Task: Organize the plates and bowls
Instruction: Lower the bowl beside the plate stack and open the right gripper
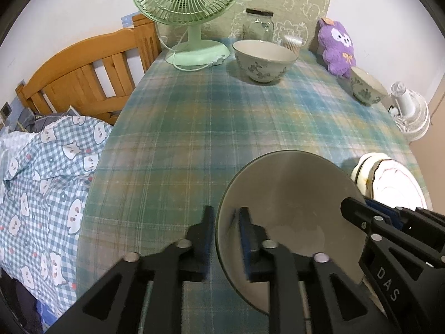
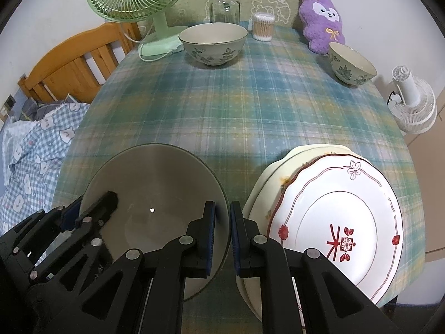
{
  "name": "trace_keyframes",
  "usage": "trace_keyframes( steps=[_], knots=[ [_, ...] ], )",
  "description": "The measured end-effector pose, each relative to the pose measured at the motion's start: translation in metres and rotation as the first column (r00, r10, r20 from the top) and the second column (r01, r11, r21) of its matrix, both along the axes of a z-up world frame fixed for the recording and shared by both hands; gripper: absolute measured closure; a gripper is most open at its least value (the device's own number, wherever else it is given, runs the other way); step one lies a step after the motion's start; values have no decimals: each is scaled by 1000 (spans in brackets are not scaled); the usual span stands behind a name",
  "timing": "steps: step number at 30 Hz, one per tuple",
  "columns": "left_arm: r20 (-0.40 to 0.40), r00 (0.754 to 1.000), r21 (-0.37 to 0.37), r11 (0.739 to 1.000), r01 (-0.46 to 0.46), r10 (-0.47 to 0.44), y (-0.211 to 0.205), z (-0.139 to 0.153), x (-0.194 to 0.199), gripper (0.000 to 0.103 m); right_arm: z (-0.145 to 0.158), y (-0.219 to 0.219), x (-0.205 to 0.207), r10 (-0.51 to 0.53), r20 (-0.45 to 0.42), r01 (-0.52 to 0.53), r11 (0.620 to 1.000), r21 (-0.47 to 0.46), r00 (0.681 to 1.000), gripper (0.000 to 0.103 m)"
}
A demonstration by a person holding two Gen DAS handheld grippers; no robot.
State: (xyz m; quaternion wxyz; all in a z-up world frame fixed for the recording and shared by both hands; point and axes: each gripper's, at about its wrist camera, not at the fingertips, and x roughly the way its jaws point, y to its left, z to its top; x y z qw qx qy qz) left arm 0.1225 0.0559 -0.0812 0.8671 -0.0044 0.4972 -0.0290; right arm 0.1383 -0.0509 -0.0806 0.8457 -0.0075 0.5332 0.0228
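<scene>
While grey bowl (image 2: pixel 155 178) sits mouth-up | left hand-held gripper (image 1: pixel 225 212) slack astride rim | right hand-held gripper (image 2: pixel 222 206) clamps rim

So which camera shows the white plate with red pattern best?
The right wrist view: the white plate shows almost whole, lying on a cream plate. The left wrist view catches only its edge behind the right gripper.

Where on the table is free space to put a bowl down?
The wide middle of the tablecloth is bare, between the large flowered bowl at the back and the grey bowl in front. The near edge is crowded: grey bowl beside stacked plates, both grippers there.
</scene>
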Motion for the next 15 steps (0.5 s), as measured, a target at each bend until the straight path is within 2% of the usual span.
trace_keyframes(
  steps=[4,6,8,13,15],
  knots=[
    [-4,1000,9,1000,20,-20,-2,1,1,64,-3,-2,2,19,-27,-19,1000,21,999,87],
    [0,999,22,998,51,-51,-5,4,0,52,-4,-4,3,11,-50,-9,1000,29,999,83],
    [8,998,33,998,62,-62,-7,9,-2,49,-2,-6,3,-2,-55,4,1000,29,998,77],
    [17,998,28,998,60,-61,-8,24,0,47,13,-12,0,-16,-44,18,999,51,999,75],
    [32,997,35,997,64,-66,-11,34,-1,43,20,-16,-1,-16,-38,18,998,57,999,75]
  ],
)
